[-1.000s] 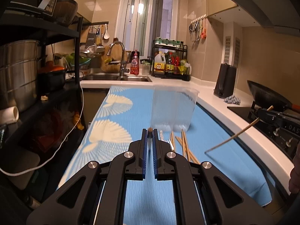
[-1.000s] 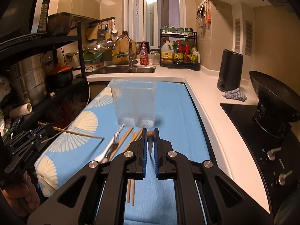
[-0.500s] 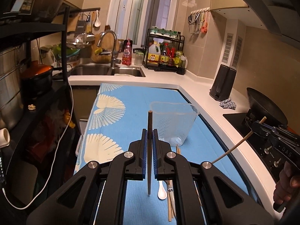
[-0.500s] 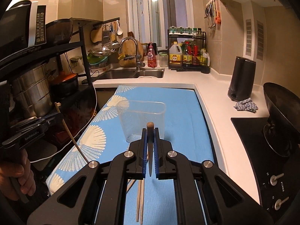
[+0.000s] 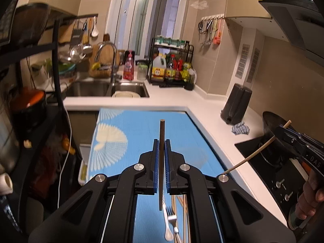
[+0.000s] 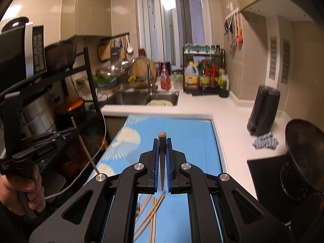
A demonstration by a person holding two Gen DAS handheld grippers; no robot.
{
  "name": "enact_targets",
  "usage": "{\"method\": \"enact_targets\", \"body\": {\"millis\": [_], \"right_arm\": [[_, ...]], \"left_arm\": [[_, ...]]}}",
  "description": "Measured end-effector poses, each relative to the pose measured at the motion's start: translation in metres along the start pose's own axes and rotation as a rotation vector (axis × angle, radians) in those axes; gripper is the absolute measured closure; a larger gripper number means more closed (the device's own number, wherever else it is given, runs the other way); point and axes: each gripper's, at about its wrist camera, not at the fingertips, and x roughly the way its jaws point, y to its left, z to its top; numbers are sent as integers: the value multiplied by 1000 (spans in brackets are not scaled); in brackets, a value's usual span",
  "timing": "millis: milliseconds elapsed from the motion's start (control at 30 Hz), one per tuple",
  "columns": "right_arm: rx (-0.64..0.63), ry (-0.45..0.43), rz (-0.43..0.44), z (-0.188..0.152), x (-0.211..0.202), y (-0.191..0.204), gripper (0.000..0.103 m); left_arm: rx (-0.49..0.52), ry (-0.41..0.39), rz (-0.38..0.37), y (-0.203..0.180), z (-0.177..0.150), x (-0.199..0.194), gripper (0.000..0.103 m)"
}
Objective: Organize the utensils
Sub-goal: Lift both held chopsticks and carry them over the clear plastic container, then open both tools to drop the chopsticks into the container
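Chopsticks sit clamped in both my grippers: the left gripper has its fingers closed on a dark chopstick, and the right gripper pinches another chopstick upright. Nearest me, below them on the blue mat covering the desk, lie a white spoon, a fork and loose wooden chopsticks. Beyond the mat's far edge is the sink.

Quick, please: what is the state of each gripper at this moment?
Left gripper: closed on a chopstick.
Right gripper: closed on a chopstick.
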Motion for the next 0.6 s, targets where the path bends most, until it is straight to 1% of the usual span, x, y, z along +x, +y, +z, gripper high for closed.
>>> {"method": "enact_targets", "body": {"millis": [67,133,167,233,333,400,467,600], "right_arm": [[-14,-33,-5,17,1,2,96],[-26,-60,-9,33,7,5,96],[-25,-62,-4,39,11,4,96],[-23,-58,10,47,25,6,96],[-34,-38,-6,49,50,7,97],[-17,-7,2,42,69,4,97],[-1,32,4,31,90,-2,96],[34,100,15,5,126,-13,96]], "left_arm": [[12,-30,-2,-4,18,2,98],[0,-53,-19,-6,35,7,98],[-8,-69,-31,-7,44,10,98],[0,-103,-23,-10,56,18,98],[-7,-115,-42,-10,66,36,98],[-11,-101,-48,-8,66,56,98],[-10,-67,-52,-6,61,78,98],[-34,29,-84,2,31,122,98]]}}
